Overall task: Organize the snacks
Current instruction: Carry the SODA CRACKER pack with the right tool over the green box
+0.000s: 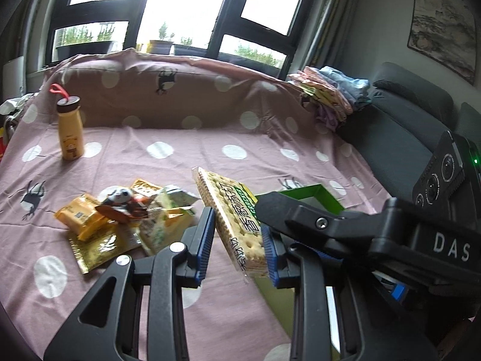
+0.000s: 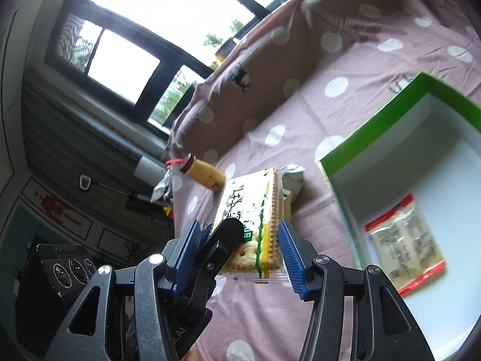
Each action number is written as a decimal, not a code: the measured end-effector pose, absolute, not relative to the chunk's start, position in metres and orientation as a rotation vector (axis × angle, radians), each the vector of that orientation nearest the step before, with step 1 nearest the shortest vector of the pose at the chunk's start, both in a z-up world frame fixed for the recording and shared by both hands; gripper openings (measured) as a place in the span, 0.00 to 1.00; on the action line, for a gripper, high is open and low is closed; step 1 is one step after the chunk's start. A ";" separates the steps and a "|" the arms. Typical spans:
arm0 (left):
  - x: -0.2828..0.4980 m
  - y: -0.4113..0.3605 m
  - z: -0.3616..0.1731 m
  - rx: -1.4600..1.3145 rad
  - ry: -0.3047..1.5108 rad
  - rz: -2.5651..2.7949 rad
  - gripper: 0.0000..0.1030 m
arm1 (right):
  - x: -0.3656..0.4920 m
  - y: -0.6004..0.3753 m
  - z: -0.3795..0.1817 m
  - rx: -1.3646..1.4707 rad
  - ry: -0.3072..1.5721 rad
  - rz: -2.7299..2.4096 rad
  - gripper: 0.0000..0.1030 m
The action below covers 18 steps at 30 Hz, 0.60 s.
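The left gripper sits closest to the lens, its blue-padded fingers clamped on the sides of a clear-wrapped cracker pack, which is lifted off the polka-dot sheet and tilted. The right gripper reaches in across from it, and its fingers straddle the same pack's end together with the tip of the left gripper; whether its pads actually press the pack I cannot tell. Just beside the held pack stands an open green box with a white inside, and a red-edged snack bag lies flat on its floor. Toward the sheet's left edge a loose heap of snack packets lies in yellow, gold and green wrappers. Further back near the left rear corner, a yellow bottle with a brown cap stands upright.
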State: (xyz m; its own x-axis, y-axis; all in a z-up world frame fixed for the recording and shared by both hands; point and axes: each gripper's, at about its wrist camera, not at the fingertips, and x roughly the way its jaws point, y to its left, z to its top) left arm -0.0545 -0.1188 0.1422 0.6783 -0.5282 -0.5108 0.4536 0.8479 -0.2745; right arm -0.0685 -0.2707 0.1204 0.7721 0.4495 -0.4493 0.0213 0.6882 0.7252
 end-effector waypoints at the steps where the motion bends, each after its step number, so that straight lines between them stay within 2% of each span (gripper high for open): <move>1: -0.055 -0.122 0.143 -0.130 0.613 -0.564 0.28 | -0.070 -0.273 0.122 0.783 0.653 0.250 0.54; 18: -0.052 -0.186 0.145 -0.081 0.618 -0.721 0.28 | -0.094 -0.329 0.125 0.832 0.573 0.104 0.54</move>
